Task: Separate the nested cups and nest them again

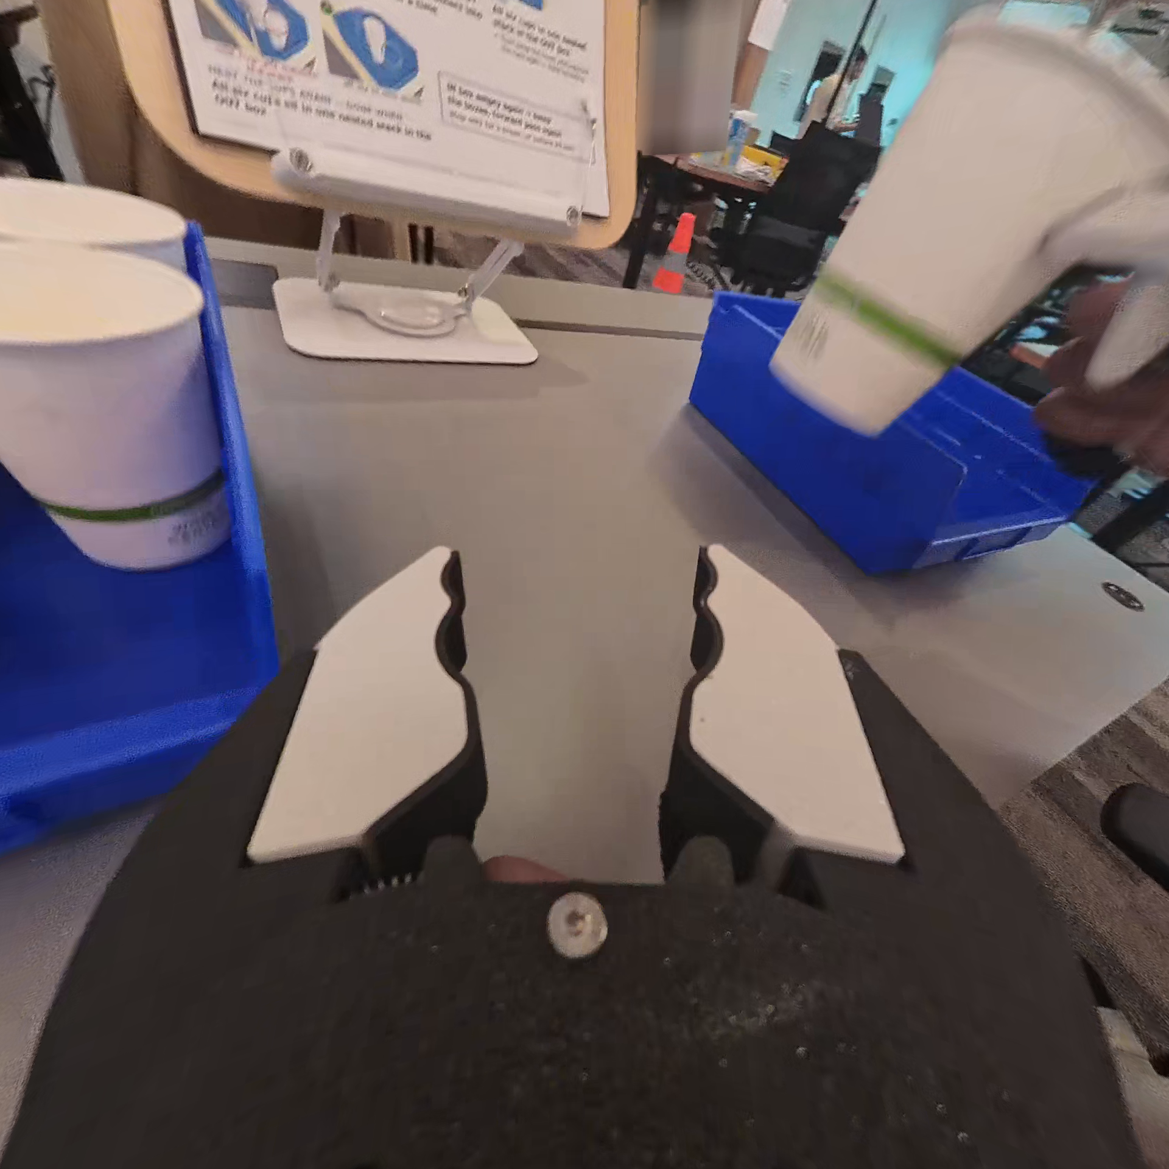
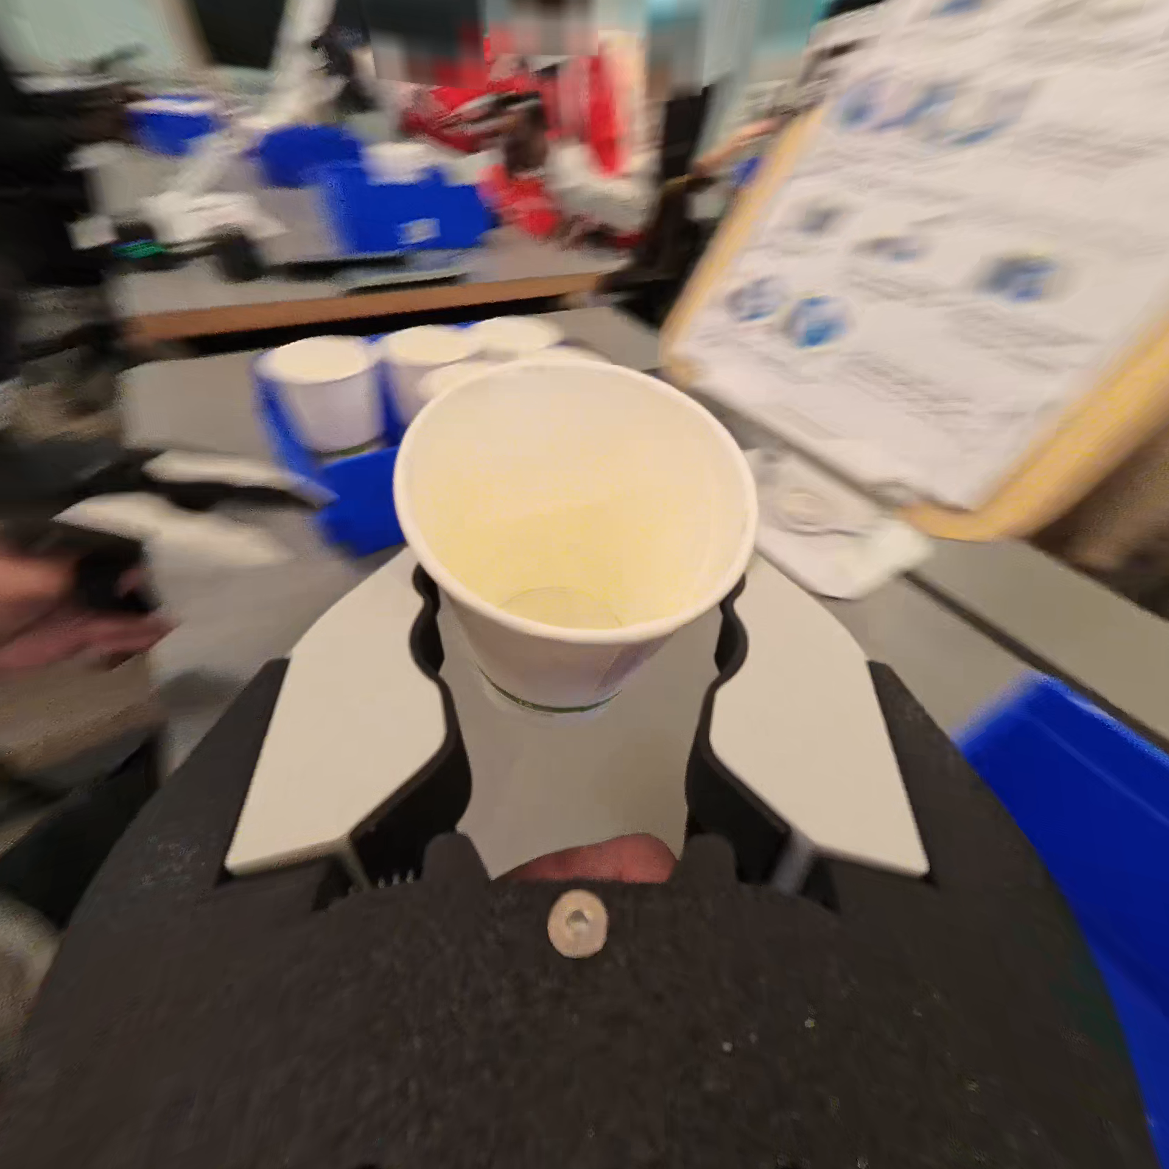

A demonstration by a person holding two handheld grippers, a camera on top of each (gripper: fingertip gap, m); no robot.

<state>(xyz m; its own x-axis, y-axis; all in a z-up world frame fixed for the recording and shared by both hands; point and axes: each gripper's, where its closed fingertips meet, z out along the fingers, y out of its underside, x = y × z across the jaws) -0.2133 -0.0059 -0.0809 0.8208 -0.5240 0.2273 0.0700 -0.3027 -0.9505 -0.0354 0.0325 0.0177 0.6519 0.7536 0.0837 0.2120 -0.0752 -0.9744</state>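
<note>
Cup (image 2: 572,506), green-banded, clamped in right hand-held gripper (image 2: 577,594); left hand-held gripper (image 1: 577,569) released.

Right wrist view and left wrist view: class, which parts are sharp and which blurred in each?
Right wrist view: the held cup and right gripper are sharp, everything behind them streaked with motion blur. Left wrist view: the left gripper and table are sharp, while the raised cup at upper right is smeared.

White paper cup (image 2: 572,538) with a green band near its base and cream interior; blue bins (image 1: 885,468); grey table (image 1: 569,474); orange cone (image 1: 677,253) upper right.
</note>
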